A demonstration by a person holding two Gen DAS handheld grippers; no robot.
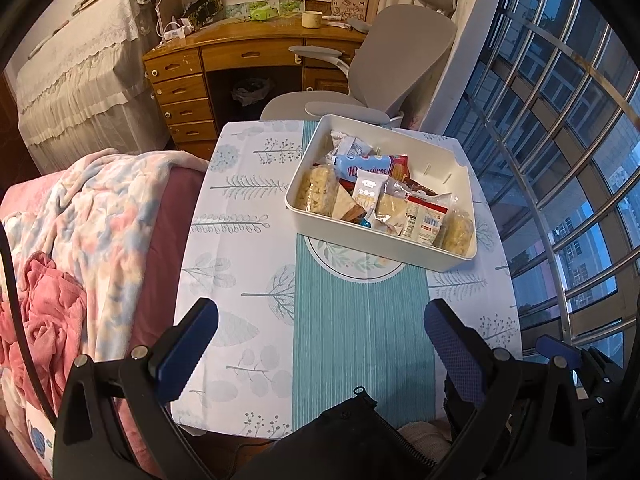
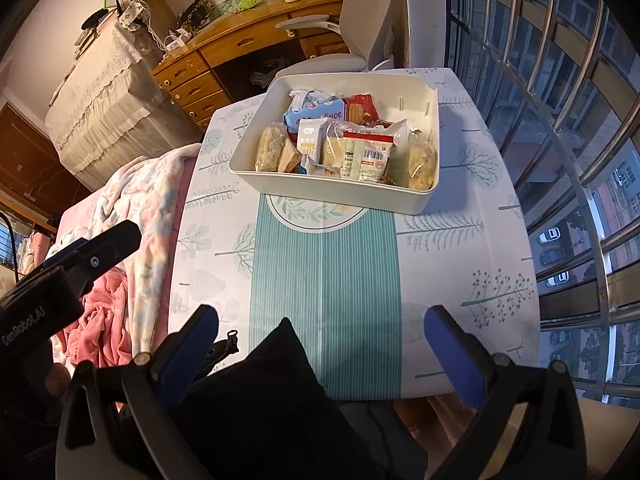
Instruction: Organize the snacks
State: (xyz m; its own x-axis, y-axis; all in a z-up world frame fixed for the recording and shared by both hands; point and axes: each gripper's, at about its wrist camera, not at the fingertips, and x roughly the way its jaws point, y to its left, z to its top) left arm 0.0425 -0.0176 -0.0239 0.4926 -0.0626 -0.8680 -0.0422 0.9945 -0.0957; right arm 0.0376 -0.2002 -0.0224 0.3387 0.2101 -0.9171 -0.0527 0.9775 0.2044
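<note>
**Seemingly done: snacks all in the bin**

Evidently the snacks (image 1: 372, 196) are gathered in the white bin (image 1: 384, 246), which sits on the far half of the table (image 1: 248, 240), toward its right side, partly over the round leaf motif on the cloth. No packet lies loose on the cloth in either view, so I judge the sorting near its end, or the hands are pausing before the next step.

The left gripper (image 1: 320, 344) hangs over the near edge of the table with its jaws spread wide and nothing between them. The right gripper (image 2: 320, 344) is likewise wide apart and empty, well short of the bin. A black bag (image 2: 260, 392) with a zipper lies just below both, at the table's near edge.

If a packet needs tidying, the sensible approach is from above, coming down along a packet's long edge, since they stand packed side by side. Pinch the crimped seam rather than the body: the clear wrappers look thin and crackly, and the pale puffed pieces inside would likely crush.

The bin is smooth, rigid plastic, rectangular with rounded corners and a notched far wall. The packets vary: glossy clear film, a blue wrapper (image 1: 362, 166), a small white carton (image 2: 310, 138). The cloth looks slick and printed, with a teal striped band down its middle.
</note>
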